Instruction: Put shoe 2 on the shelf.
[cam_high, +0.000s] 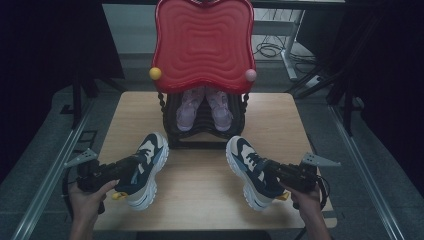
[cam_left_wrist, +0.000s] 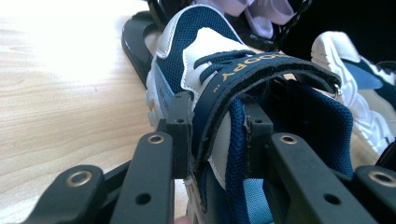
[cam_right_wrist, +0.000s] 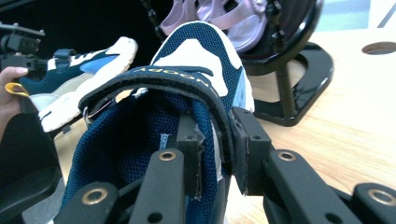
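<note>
Navy sneakers (cam_high: 145, 170) (cam_high: 252, 172), lower centre of frame on table (cam_high: 200, 190), before rack (cam_high: 205, 127). Light, soft-walled; best gripped at collar. Left gripper (cam_left_wrist: 212, 140) and right gripper (cam_right_wrist: 215, 140) each part-closed, clamped on collar and strap.

black left hand-held gripper (cam_high: 131, 167), black right hand-held gripper (cam_high: 264, 169), grey three-cornered plates on top, brass-ringed jaw holes, trailing black cables, bare forearms
</note>
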